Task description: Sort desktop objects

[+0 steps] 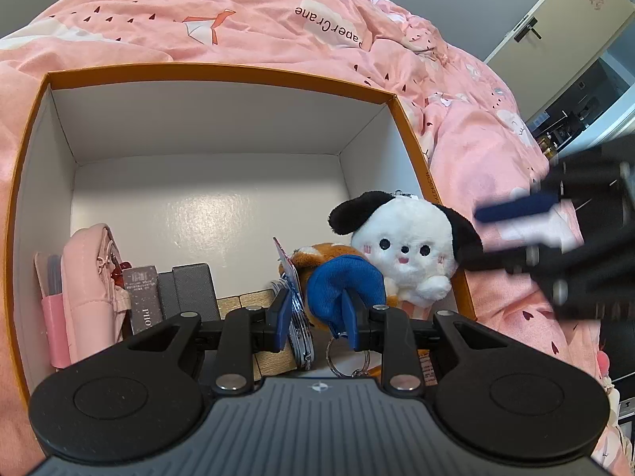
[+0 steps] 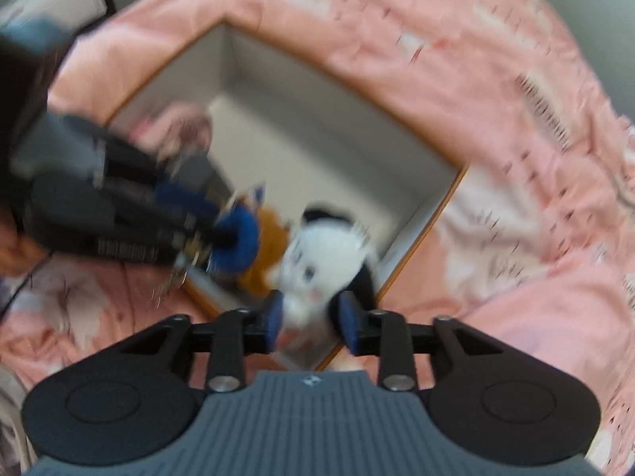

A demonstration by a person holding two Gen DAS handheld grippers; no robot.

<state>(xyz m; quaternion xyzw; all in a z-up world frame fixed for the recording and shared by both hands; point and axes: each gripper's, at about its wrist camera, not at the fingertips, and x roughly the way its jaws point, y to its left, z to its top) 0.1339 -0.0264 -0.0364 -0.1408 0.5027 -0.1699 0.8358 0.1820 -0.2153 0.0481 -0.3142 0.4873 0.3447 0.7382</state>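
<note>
The left claw [image 1: 315, 317] grips the brown plush's blue part [image 1: 345, 291] inside the orange box [image 1: 222, 69]. The right claw [image 2: 309, 321], part open, straddles the white dog plush [image 2: 325, 254] at the box corner; a loose pinch may drop it onto the bed [image 2: 516, 158]

One orange-rimmed box [image 1: 222, 69] sits on one bed with a pink quilt [image 1: 254, 16]. Plush toys in it — two: a white dog with black ears [image 1: 405, 250] and a brown one in blue [image 1: 345, 285]. One pink pouch [image 1: 93, 273]. Small upright cases [image 1: 166, 293] — three or so. One key ring [image 1: 337, 359].
</note>
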